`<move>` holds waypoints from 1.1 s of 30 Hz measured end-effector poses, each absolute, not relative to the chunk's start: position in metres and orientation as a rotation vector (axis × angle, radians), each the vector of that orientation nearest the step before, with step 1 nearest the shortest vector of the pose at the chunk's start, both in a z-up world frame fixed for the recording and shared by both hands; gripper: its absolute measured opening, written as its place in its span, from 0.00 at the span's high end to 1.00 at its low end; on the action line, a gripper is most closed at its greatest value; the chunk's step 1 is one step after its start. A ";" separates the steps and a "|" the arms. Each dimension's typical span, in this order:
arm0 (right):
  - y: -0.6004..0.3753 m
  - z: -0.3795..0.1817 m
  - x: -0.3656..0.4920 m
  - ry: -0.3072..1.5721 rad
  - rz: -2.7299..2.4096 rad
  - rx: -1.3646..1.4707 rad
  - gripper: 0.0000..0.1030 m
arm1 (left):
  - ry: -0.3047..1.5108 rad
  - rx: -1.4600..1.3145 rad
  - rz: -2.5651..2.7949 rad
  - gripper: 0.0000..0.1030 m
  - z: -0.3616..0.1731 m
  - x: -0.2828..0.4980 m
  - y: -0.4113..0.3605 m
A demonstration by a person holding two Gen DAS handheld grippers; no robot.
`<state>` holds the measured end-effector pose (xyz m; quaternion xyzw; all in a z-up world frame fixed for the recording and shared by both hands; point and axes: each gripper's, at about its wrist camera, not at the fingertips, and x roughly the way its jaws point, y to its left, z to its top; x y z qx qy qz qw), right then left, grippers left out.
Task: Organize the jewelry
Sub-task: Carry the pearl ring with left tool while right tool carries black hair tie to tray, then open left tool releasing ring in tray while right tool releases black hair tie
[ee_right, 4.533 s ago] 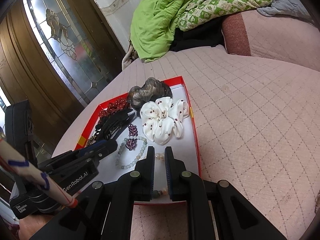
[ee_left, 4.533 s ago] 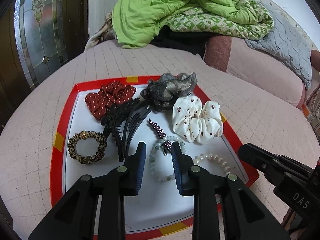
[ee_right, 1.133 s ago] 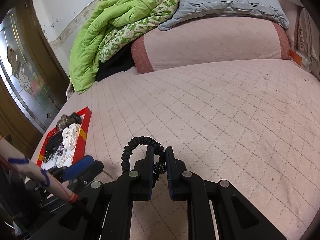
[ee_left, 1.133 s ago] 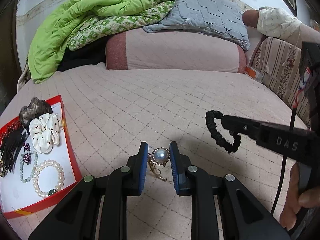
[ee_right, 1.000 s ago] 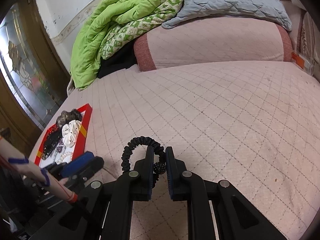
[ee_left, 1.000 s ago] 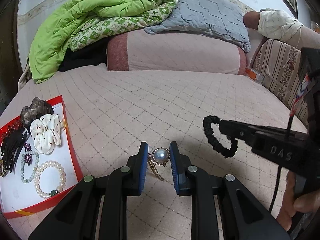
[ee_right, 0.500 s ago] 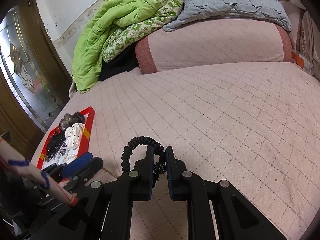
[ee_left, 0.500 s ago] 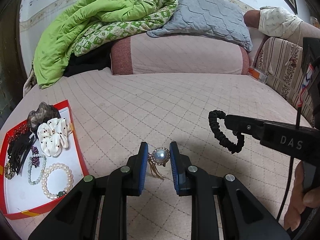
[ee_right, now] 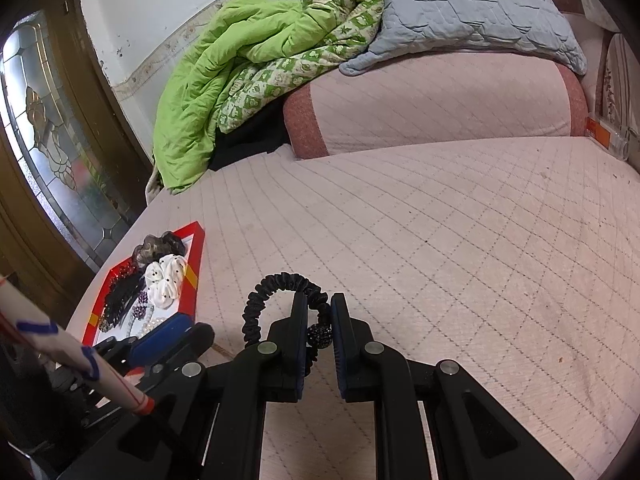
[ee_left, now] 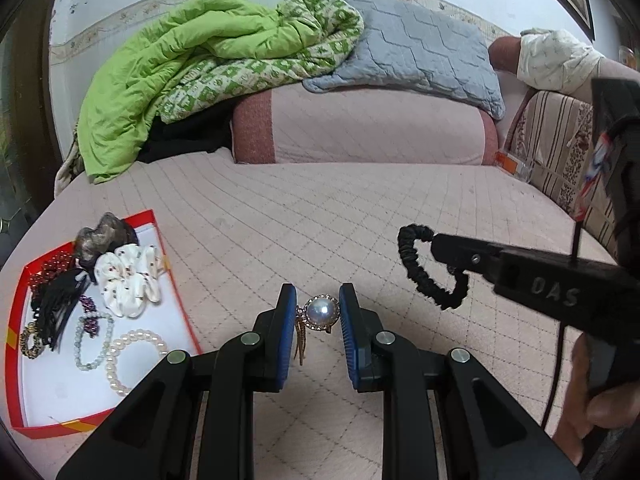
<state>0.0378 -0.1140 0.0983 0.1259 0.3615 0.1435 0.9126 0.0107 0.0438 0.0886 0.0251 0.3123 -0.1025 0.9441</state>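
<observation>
My left gripper [ee_left: 318,312] is shut on a pearl brooch [ee_left: 321,312] with gold tassels and holds it above the pink quilted bed. My right gripper [ee_right: 319,316] is shut on a black hair tie [ee_right: 276,288] with a dark bead; the tie also shows in the left wrist view [ee_left: 424,276]. The red-rimmed white tray [ee_left: 48,396] lies at the lower left, also in the right wrist view [ee_right: 192,272]. It holds a white spotted scrunchie [ee_left: 128,276], a pearl bracelet [ee_left: 128,352], a pale bead bracelet [ee_left: 86,344], black hair clips [ee_left: 56,304] and other pieces.
A green quilt [ee_left: 192,80] and grey pillow [ee_left: 420,56] are piled on a pink bolster [ee_left: 360,128] at the back. A stained-glass wooden door [ee_right: 52,152] stands left of the bed. The pink quilted bed [ee_left: 320,216] spreads between the tray and bolster.
4.5 s ago both grippers were at the tray, the left open. Over the last second both hold their items and have shifted slightly; the tray appears a little nearer the left gripper.
</observation>
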 end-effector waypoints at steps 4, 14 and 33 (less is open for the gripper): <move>-0.101 0.099 0.034 0.739 0.294 0.259 0.88 | 0.614 0.032 -0.193 0.80 0.098 0.001 0.061; -0.062 0.103 -0.005 0.730 0.304 0.247 0.88 | 0.556 -0.076 -0.122 0.79 0.129 -0.021 0.146; 0.140 0.071 0.018 0.893 0.548 0.017 0.87 | 0.763 -0.215 0.197 0.79 0.070 -0.038 0.298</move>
